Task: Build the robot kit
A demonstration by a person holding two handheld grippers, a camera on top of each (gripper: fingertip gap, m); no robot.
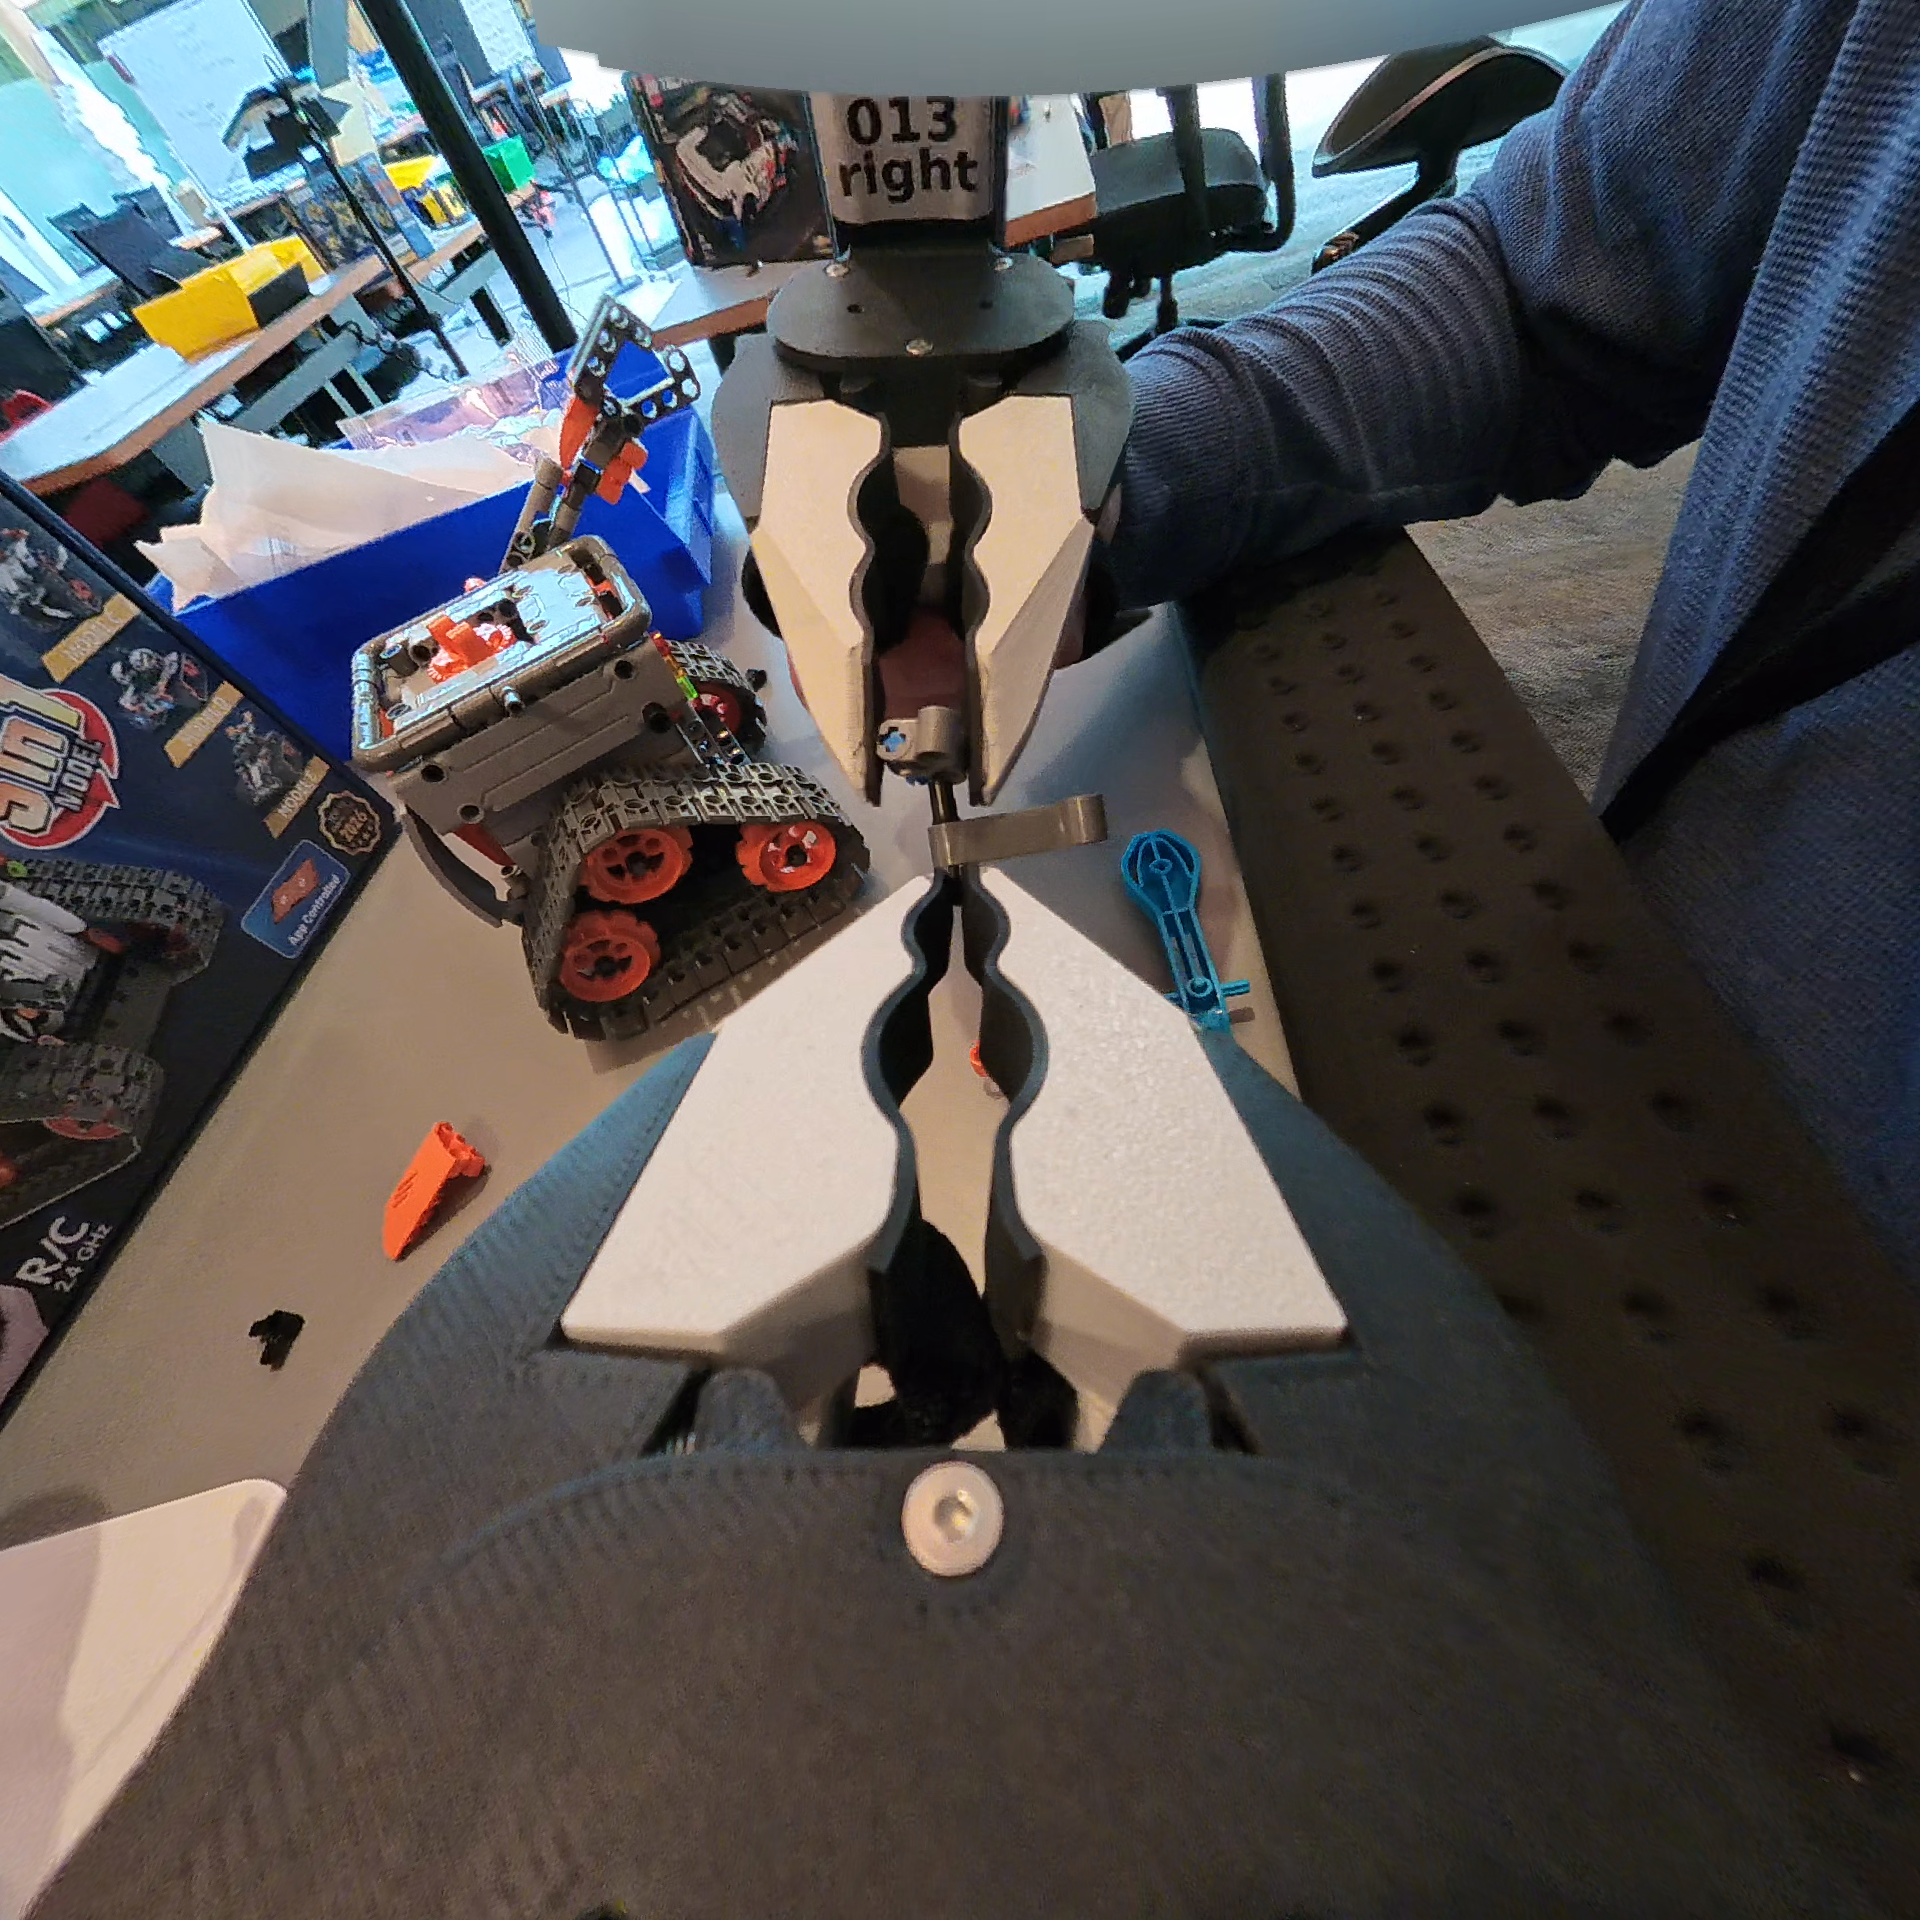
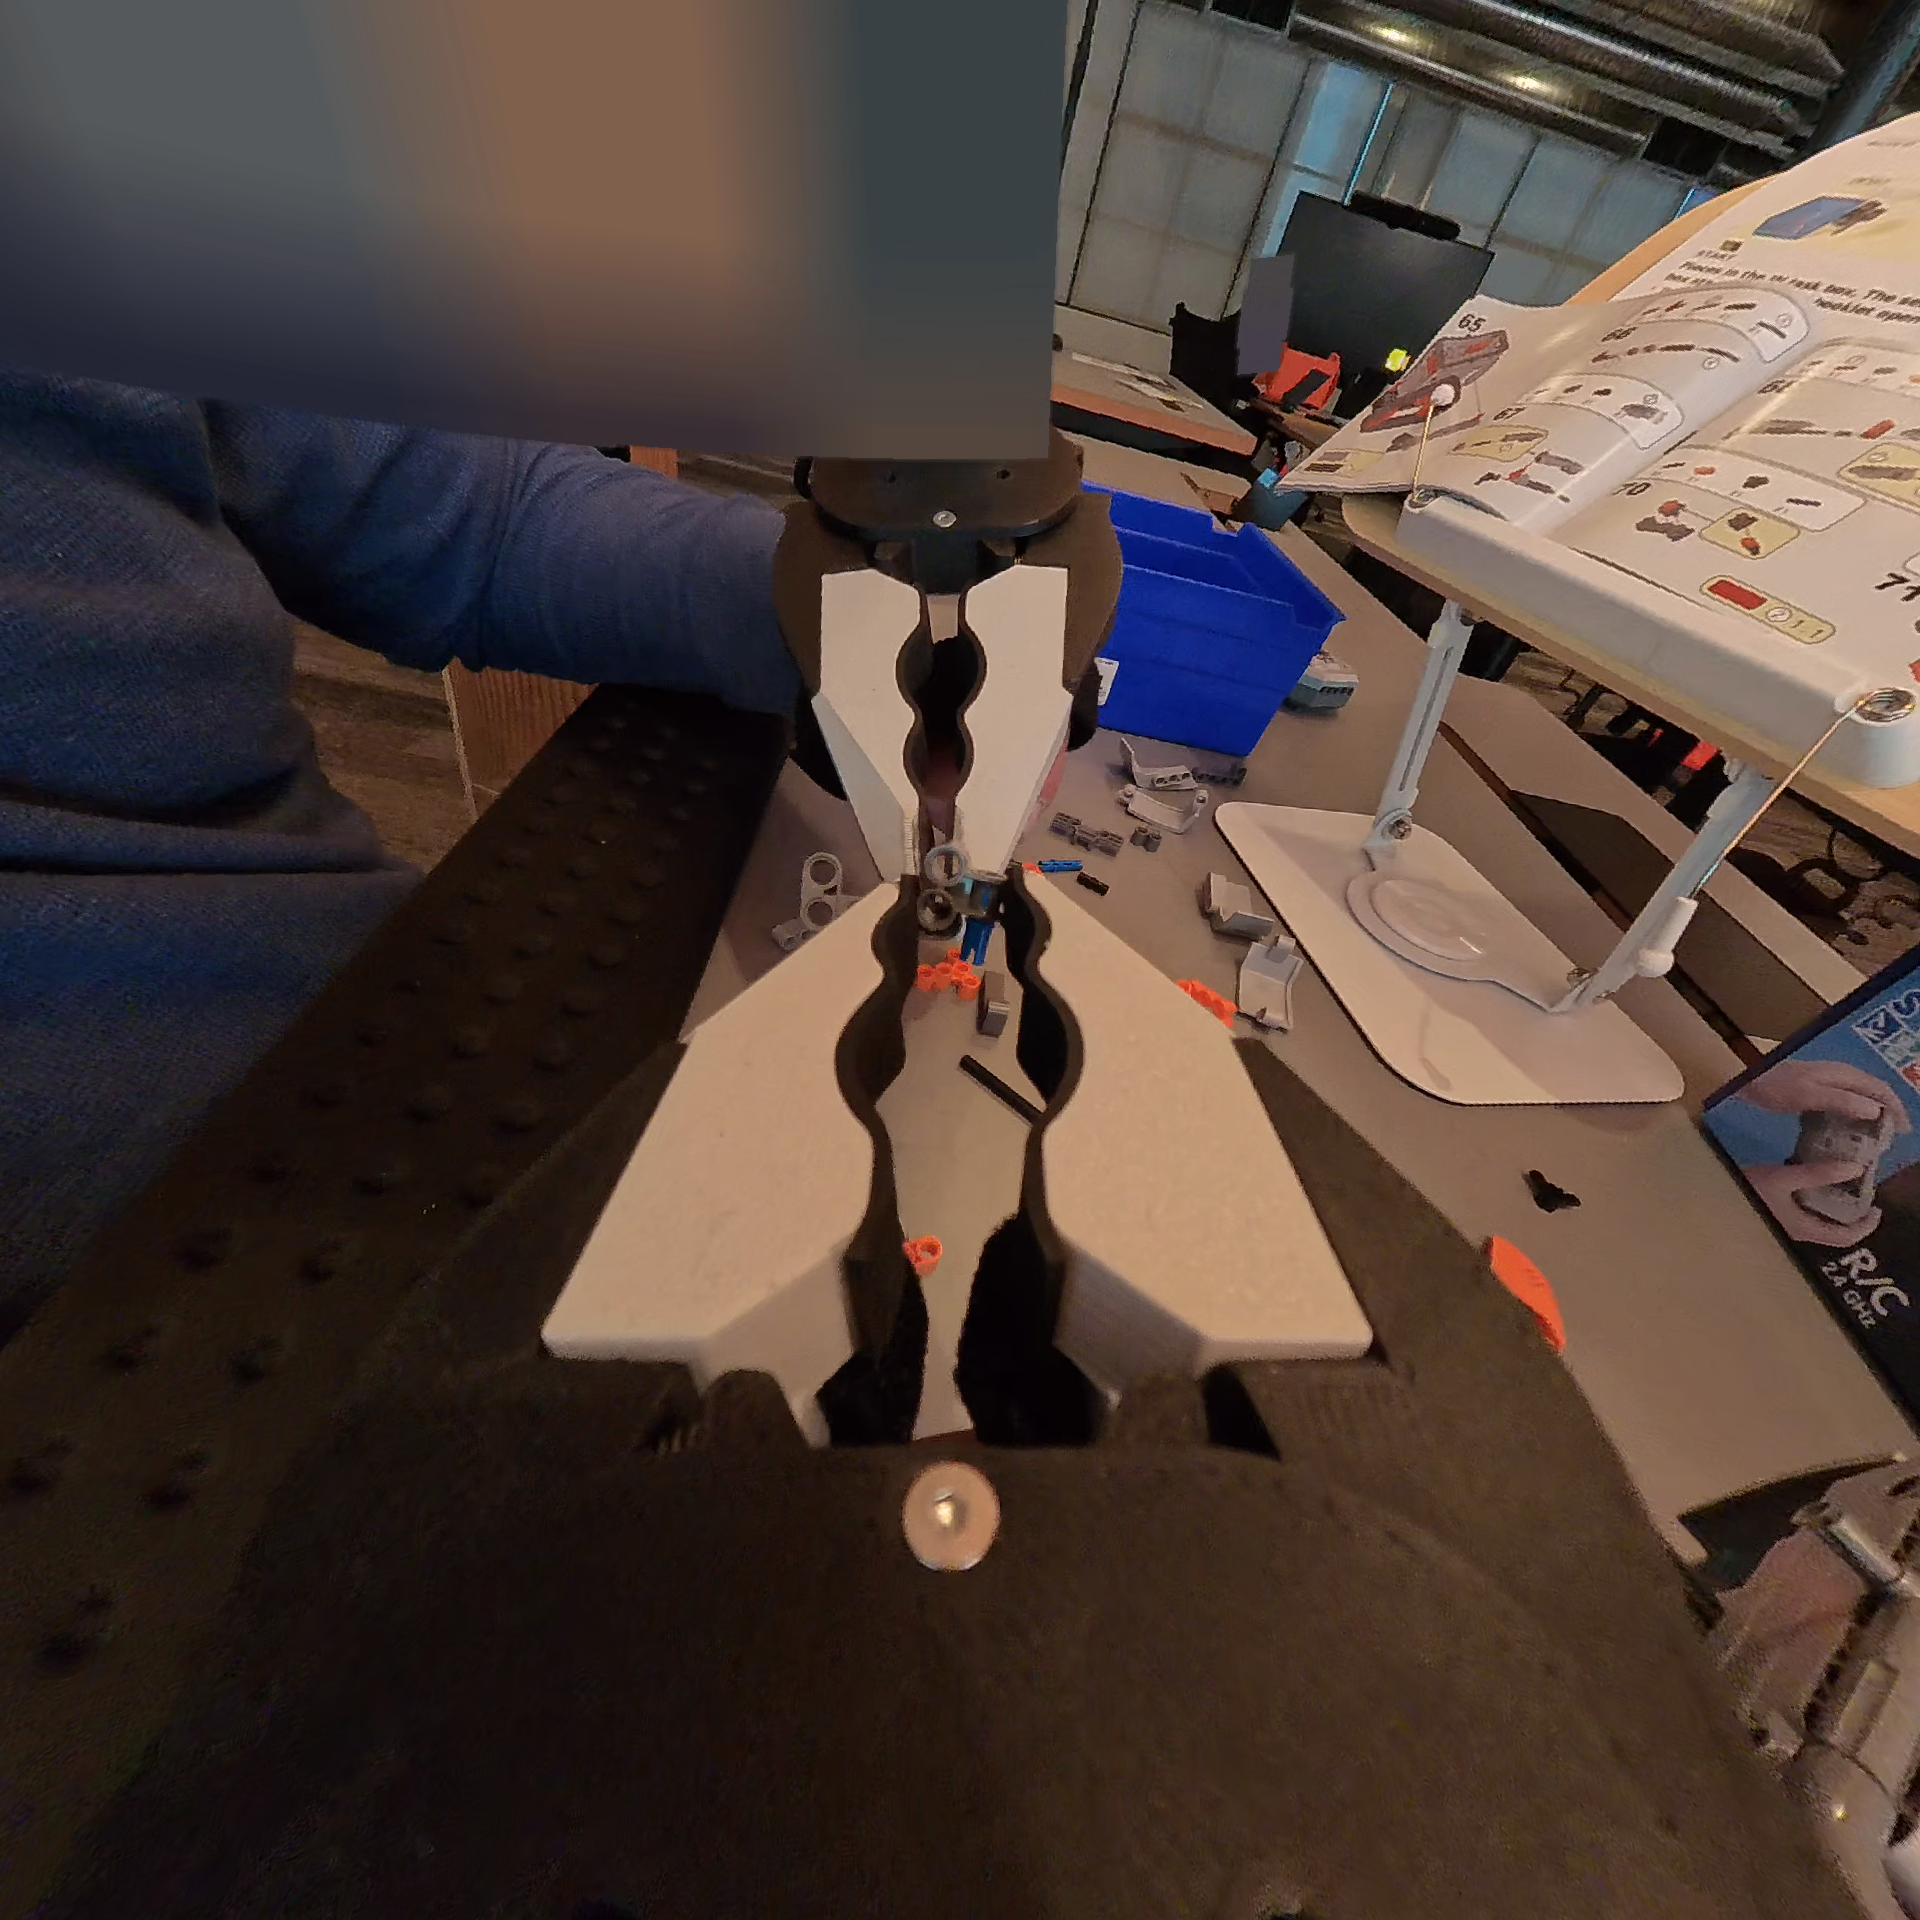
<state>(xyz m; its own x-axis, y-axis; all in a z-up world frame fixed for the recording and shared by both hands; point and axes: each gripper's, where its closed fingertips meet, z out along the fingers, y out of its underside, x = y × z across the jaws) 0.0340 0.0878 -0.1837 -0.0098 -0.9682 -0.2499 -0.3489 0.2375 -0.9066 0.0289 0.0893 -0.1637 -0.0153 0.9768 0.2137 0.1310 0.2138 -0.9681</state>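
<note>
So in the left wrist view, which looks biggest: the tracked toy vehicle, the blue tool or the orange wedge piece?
Largest to smallest as they look:
1. Tracked toy vehicle
2. Blue tool
3. Orange wedge piece
The last two look close, and the wedge lies nearer the camera, so their order is unsure.

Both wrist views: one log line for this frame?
left tool: shut on grey beam | right tool: shut on grey connector | tools tip to tip | tracked toy vehicle beside, untouched

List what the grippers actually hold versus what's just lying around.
Held:
left gripper, shut on grey beam
right gripper, shut on grey connector with black axle

Lying about:
tracked model
blue tool
orange piece
blue bin
booklet on stand
product box
</note>
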